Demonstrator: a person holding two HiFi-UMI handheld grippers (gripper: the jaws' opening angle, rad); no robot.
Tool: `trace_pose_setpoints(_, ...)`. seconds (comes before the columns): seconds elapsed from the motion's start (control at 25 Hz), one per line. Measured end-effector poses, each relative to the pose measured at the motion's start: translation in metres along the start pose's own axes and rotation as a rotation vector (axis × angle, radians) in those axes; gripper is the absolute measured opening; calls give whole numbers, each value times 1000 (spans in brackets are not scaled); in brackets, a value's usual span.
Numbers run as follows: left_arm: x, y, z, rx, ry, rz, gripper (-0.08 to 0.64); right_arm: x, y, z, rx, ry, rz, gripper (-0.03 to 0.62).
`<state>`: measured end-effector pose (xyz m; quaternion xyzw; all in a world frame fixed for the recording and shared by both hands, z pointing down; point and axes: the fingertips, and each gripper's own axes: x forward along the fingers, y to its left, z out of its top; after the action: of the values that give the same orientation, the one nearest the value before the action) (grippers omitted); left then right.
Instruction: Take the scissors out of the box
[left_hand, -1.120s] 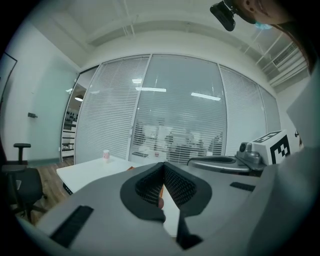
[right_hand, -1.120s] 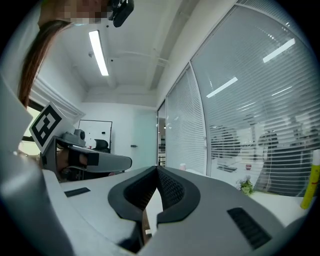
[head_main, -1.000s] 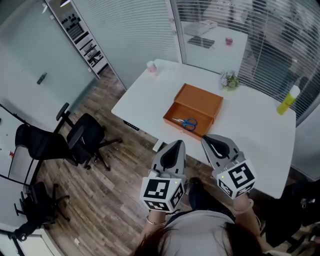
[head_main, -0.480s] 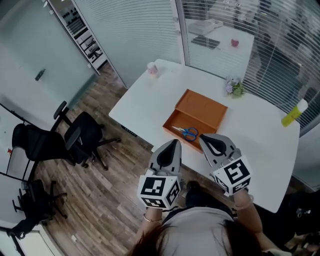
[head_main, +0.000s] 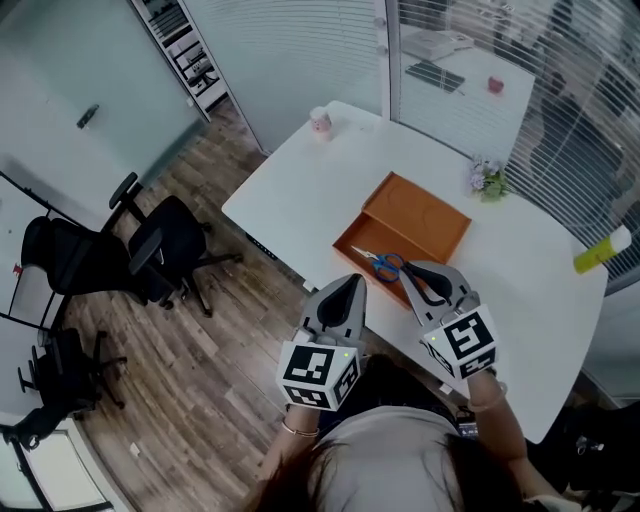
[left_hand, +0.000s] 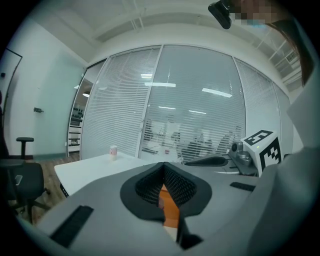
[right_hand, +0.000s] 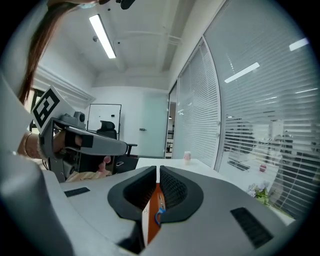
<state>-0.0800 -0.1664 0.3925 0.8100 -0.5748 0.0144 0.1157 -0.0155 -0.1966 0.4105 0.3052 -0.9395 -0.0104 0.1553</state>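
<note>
An open orange box (head_main: 425, 222) lies on the white table (head_main: 300, 195). The scissors (head_main: 381, 264), blue-handled, rest in the box's near end. My right gripper (head_main: 427, 272) hovers over the box's near right corner, just right of the scissors' handles, shut with only a thin slit and nothing in it. My left gripper (head_main: 349, 288) is shut and empty by the table's front edge, short of the box. In the right gripper view the box (right_hand: 150, 220) and a blue handle (right_hand: 159, 216) show through the right gripper (right_hand: 157, 172). In the left gripper view the left gripper (left_hand: 162, 172) frames a strip of the box (left_hand: 171, 212).
A pink cup (head_main: 321, 122) stands at the table's far left corner, a small flower pot (head_main: 488, 180) at the back, a yellow bottle (head_main: 600, 250) at the right edge. Black office chairs (head_main: 165, 255) stand on the wooden floor to the left. Glass walls with blinds lie beyond.
Both grippers have moved forward and down toward the box. The right one now reaches over the box's near corner beside the scissors. Neither has taken hold of anything.
</note>
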Motion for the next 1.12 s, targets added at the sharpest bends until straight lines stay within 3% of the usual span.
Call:
trace_pose_setpoints(0.6, 26, 31, 23, 28, -15, -81, 18, 45, -14, -27, -29, 124, -39, 87)
trace_pose_setpoints(1.12, 50, 65, 24, 44, 13, -125, 18, 87, -14, -76, -63, 313, 34, 121)
